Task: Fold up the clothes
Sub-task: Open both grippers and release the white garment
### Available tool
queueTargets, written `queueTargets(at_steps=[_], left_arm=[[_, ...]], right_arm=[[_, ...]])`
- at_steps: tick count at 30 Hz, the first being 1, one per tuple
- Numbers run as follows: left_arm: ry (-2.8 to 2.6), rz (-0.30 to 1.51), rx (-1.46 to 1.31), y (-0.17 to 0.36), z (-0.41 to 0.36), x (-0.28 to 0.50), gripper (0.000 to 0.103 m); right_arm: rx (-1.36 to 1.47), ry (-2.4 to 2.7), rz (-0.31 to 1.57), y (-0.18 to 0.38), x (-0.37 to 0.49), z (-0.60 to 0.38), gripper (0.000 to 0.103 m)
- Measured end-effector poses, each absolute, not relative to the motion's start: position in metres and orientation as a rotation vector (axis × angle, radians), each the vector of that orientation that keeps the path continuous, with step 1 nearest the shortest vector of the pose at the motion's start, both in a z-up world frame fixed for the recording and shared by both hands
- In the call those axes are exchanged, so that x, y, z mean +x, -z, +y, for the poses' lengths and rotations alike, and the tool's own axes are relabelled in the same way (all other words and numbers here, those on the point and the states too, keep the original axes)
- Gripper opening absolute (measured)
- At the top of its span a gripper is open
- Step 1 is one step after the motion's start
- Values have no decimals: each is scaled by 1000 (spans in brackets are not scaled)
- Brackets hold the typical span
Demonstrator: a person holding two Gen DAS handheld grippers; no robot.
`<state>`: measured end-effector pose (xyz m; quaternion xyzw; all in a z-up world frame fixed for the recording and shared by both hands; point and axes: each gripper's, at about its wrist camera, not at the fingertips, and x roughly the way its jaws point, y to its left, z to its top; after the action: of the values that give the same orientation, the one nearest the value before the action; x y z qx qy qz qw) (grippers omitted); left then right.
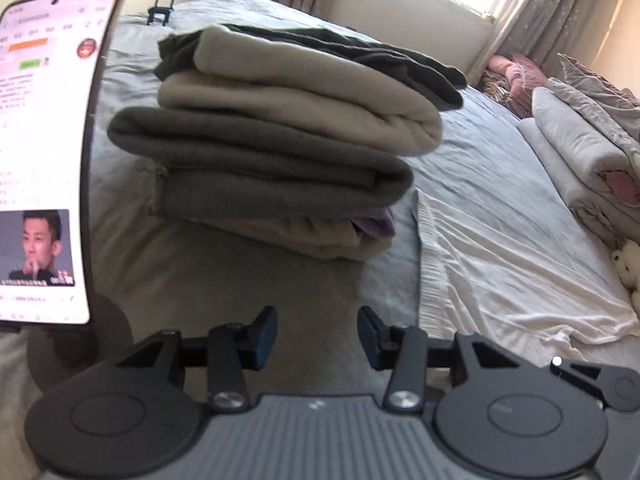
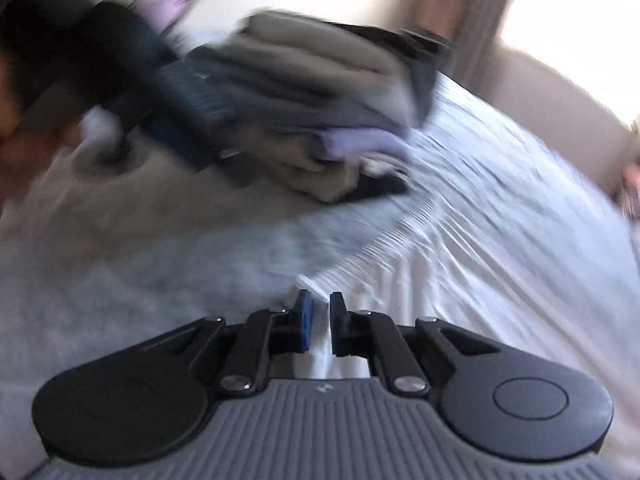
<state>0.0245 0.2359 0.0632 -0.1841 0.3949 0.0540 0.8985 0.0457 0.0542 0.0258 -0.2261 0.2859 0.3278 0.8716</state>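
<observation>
A stack of folded clothes (image 1: 272,140) in beige, grey and dark tones sits on the bed, blurred in the right wrist view (image 2: 320,120). Beneath it spreads a grey-beige garment (image 1: 240,280). My left gripper (image 1: 317,336) hovers over that garment in front of the stack, open, with nothing between its fingers. A white garment (image 1: 500,272) lies flat to the right of the stack. My right gripper (image 2: 319,320) is at the white garment's (image 2: 460,260) near edge, its jaws almost together with a strip of the white cloth pinched between the pads.
A phone (image 1: 48,152) with a lit screen is mounted at the left of the left wrist view. Folded quilts (image 1: 580,148) and a plush toy (image 1: 628,264) lie along the bed's right side. A small black stand (image 1: 162,8) sits at the far end of the pale sheet (image 1: 480,160).
</observation>
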Motion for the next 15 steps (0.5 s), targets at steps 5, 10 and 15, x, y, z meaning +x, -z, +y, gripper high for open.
queueTargets(at_steps=[5,10,15], left_arm=[[-89,822,-387,-62,228,25,46],[-89,843,-380,-56,223,27,46],[-84,851,-391,-55,222,28,46]], right_arm=[[-434,-659,691,-15,56,34,10],[-465,-717,613,-26,43,46,22],[-422,-728,628,-34,57,67,23]])
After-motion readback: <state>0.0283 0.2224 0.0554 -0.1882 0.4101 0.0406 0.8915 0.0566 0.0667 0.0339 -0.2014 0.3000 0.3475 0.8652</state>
